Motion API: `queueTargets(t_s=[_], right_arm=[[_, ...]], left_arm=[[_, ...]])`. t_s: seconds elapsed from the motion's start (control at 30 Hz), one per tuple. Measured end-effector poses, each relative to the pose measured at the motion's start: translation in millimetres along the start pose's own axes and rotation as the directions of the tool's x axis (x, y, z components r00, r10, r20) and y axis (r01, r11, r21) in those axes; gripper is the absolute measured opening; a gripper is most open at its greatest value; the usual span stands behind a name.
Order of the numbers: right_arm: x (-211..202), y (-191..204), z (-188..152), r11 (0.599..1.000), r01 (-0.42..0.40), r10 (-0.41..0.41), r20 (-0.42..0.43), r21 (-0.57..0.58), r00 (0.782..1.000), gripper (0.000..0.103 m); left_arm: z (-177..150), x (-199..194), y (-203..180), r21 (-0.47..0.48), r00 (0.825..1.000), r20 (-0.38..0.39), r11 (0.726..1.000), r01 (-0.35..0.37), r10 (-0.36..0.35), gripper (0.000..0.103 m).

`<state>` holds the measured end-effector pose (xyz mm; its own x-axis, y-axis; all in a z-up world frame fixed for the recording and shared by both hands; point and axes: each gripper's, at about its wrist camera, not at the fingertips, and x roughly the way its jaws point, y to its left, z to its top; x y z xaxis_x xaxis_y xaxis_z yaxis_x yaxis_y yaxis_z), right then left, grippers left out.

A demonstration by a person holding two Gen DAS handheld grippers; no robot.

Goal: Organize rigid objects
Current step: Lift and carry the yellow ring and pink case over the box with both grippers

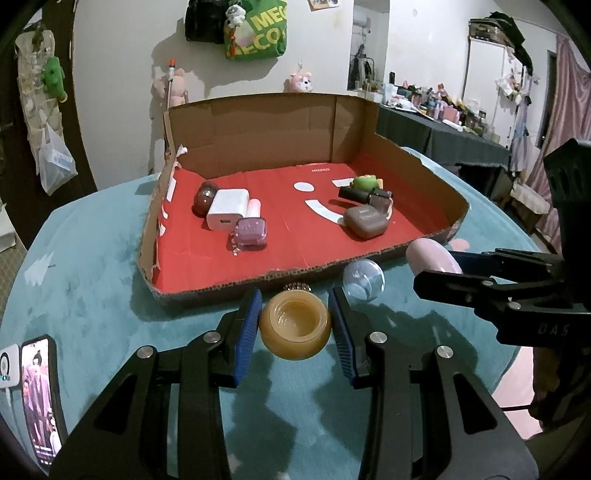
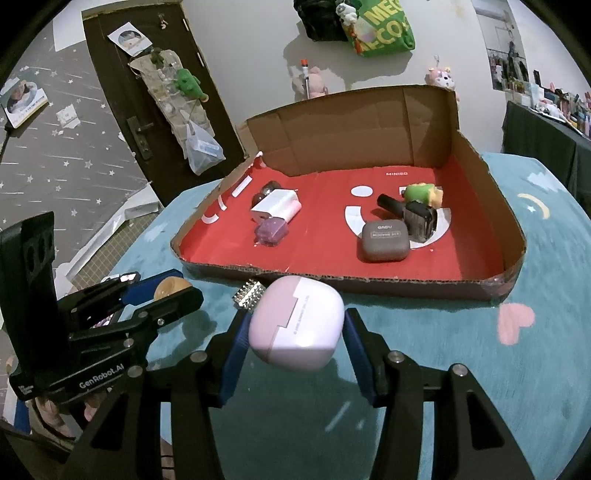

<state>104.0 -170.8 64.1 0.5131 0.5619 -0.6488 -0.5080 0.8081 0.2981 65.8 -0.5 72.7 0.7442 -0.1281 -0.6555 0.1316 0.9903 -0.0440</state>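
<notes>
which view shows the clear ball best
The left wrist view: the clear ball sits in plain sight on the teal cloth, just before the cardboard tray. In the right wrist view I cannot find it; the pink case may hide it.

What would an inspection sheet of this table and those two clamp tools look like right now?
Surface: round table under a teal cloth, with a cardboard tray lined in red.
Job's things: amber jar and pink case in the tools; white charger, purple bottle, brown case and green toy in the tray.
Clutter: clear ball and a studded metal piece before the tray; phone at the table's edge.
Grippers: left gripper shut on the jar; right gripper shut on the pink case.
Cables: nothing seen.
Surroundings: green bag on the wall, dark door, crowded side table.
</notes>
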Motion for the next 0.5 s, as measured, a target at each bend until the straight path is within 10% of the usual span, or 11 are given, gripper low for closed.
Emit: queueTargets(t_s=[0.5], right_arm=[[8.9, -5.6, 18.8, 1.000, 0.012, -0.012, 0.004, -0.010, 1.000, 0.054]], left_arm=[[21.3, 16.2, 7.7, -0.008, 1.000, -0.006, 1.000, 0.003, -0.004, 0.036]])
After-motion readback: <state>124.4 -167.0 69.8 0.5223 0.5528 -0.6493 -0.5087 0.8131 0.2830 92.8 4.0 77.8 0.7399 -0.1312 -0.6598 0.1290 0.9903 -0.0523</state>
